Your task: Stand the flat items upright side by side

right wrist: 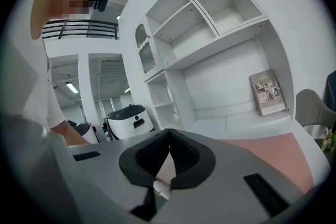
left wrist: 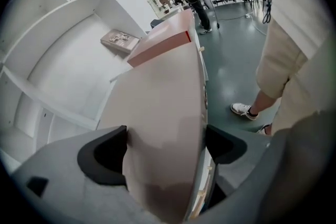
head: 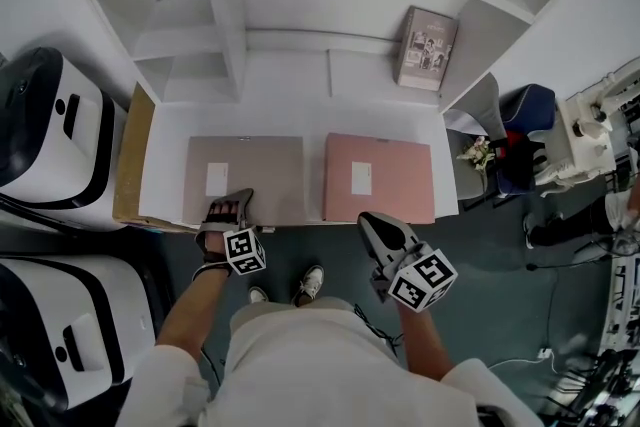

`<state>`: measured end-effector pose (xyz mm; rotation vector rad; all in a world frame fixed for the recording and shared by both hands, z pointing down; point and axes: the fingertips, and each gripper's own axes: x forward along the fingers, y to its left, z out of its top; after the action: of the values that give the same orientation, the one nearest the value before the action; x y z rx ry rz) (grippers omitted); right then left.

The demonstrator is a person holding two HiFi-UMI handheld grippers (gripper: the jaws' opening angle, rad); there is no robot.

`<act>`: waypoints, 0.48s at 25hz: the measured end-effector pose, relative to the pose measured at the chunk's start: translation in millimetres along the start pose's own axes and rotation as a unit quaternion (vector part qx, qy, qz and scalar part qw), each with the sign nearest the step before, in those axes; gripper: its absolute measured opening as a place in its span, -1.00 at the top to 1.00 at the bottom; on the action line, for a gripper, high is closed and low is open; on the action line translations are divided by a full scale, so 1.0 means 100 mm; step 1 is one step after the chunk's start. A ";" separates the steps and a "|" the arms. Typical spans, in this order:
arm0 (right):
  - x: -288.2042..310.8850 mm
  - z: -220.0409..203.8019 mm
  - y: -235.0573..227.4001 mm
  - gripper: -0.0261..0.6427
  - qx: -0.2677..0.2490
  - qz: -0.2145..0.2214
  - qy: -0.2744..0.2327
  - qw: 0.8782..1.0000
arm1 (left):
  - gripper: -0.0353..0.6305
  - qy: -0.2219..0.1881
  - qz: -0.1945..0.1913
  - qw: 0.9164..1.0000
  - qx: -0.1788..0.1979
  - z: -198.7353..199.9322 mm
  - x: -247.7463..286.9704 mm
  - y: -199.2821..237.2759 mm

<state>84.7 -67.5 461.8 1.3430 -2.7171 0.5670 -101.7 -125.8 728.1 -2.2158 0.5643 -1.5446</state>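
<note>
Two flat items lie side by side on the white shelf board (head: 280, 95): a taupe folder (head: 245, 177) on the left and a pink folder (head: 380, 177) on the right. My left gripper (head: 228, 207) sits at the taupe folder's front edge, pointing steeply down. In the left gripper view its jaws (left wrist: 165, 147) stand wide apart, and the taupe folder (left wrist: 163, 113) runs between them without being pinched. My right gripper (head: 374, 221) hovers just off the pink folder's front edge; its pads (right wrist: 169, 139) meet with nothing between them. The pink folder (right wrist: 273, 152) shows beyond it.
A book (head: 428, 48) leans upright at the back right of the shelf. Open white compartments (head: 190, 45) rise behind. White machines (head: 50, 130) and a cardboard panel (head: 132, 155) stand at the left. A blue chair (head: 525, 115) and flowers (head: 478, 153) are at the right.
</note>
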 end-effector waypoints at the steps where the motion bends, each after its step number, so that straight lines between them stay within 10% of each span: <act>1: -0.01 0.01 0.00 0.92 -0.001 0.001 -0.002 1.000 | -0.52 -0.010 -0.004 1.000 -0.009 0.03 -0.03 0.01; 12: -0.03 0.08 0.08 0.92 -0.010 0.009 -0.013 1.000 | -0.41 -0.099 -0.010 0.991 -0.090 0.39 -0.25 0.12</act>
<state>81.3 -64.0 451.7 1.3323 -2.7497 0.5269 -74.6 -119.6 689.4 -2.4810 0.6435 -1.3059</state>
